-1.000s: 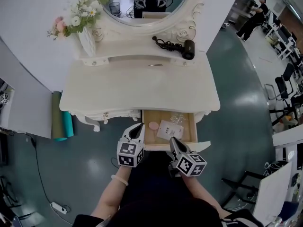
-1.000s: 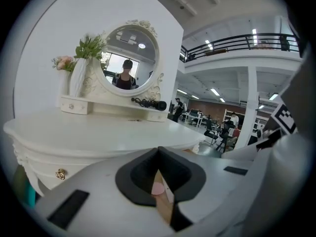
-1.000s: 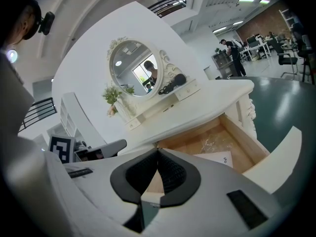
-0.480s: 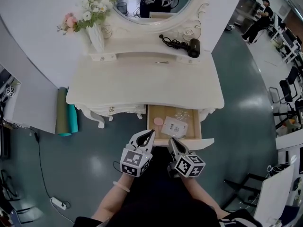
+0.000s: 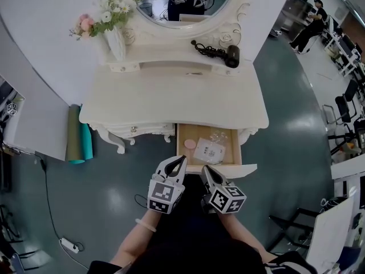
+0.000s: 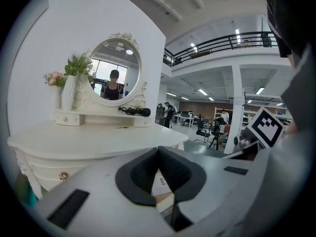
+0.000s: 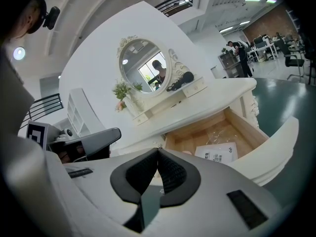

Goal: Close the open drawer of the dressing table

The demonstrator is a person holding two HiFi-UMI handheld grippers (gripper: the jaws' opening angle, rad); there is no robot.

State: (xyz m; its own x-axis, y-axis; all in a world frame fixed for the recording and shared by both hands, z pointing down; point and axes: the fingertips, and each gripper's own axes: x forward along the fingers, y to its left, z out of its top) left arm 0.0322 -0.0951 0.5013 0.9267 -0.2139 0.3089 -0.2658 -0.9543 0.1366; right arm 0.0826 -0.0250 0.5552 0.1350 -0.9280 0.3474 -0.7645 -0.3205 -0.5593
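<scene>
The drawer (image 5: pixel 242 168) stood pulled out below the right half of the dressing table's (image 5: pixel 171 96) front edge. Its bare wooden inside held a pink disc (image 5: pixel 189 144) near the left wall and a white printed packet (image 5: pixel 209 152) in the middle. The left gripper (image 5: pixel 181 160) and right gripper (image 5: pixel 204 169) were side by side at the drawer's white front panel, pointing toward the table. Each had its jaws closed together on nothing. Whether either touched the panel could not be told.
</scene>
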